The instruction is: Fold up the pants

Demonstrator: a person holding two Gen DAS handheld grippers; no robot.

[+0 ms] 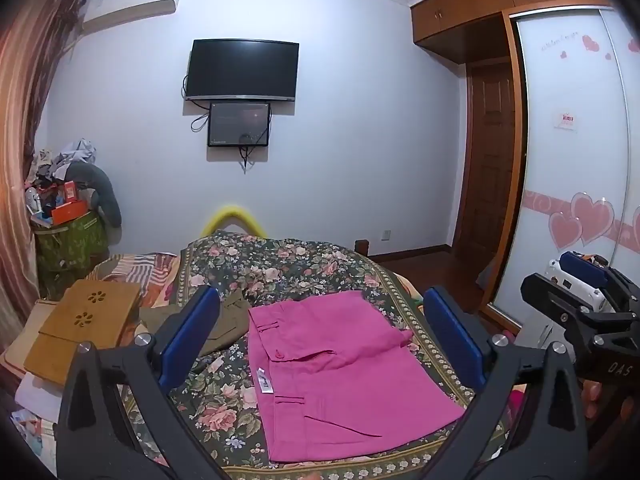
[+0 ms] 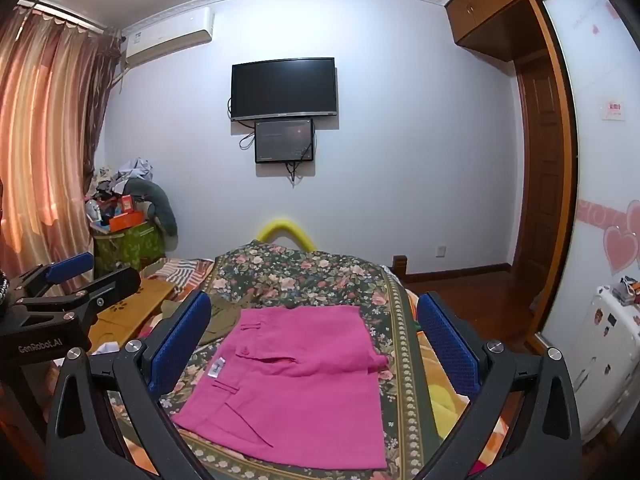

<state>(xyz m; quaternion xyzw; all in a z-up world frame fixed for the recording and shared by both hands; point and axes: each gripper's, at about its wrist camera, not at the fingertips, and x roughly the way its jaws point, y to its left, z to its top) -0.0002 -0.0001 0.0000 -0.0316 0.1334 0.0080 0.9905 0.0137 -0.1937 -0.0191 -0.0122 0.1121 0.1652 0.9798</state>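
Your folded bright pink cotton pants (image 1: 340, 376) lie flat in a compact rectangle on the dark floral bedspread (image 1: 280, 264), waistband toward the left with its belt loops, a button tab and a small white label (image 1: 264, 383) showing. In the right wrist view the same pink pants (image 2: 296, 384) sit in the middle of the floral bedspread (image 2: 304, 272), an upper layer ending in a loose corner at the right edge.

Your left gripper (image 1: 320, 340) hangs above the pants with its blue-padded fingers (image 1: 192, 332) spread wide, one on either side of the fabric, holding nothing. Your right gripper (image 2: 316, 344) is likewise spread wide over the pants, its blue pads (image 2: 180, 344) apart and empty. Each tool shows at the edge of the other's view.

Just left of the pants, partly behind the left finger, lies a crumpled olive-green garment (image 1: 228, 320). Further left stands a light wooden lap desk with flower-shaped cutouts (image 1: 80, 328). Beyond the bed a yellow foam arch (image 1: 234, 216) rises at its far end, and on the pale wall hangs a black flat-screen television (image 1: 244, 70) with a smaller dark screen (image 1: 239, 124) beneath it. A wooden wardrobe with heart-decorated sliding doors (image 1: 572, 160) fills the right side, and striped curtains (image 2: 44, 140) hang at the left.
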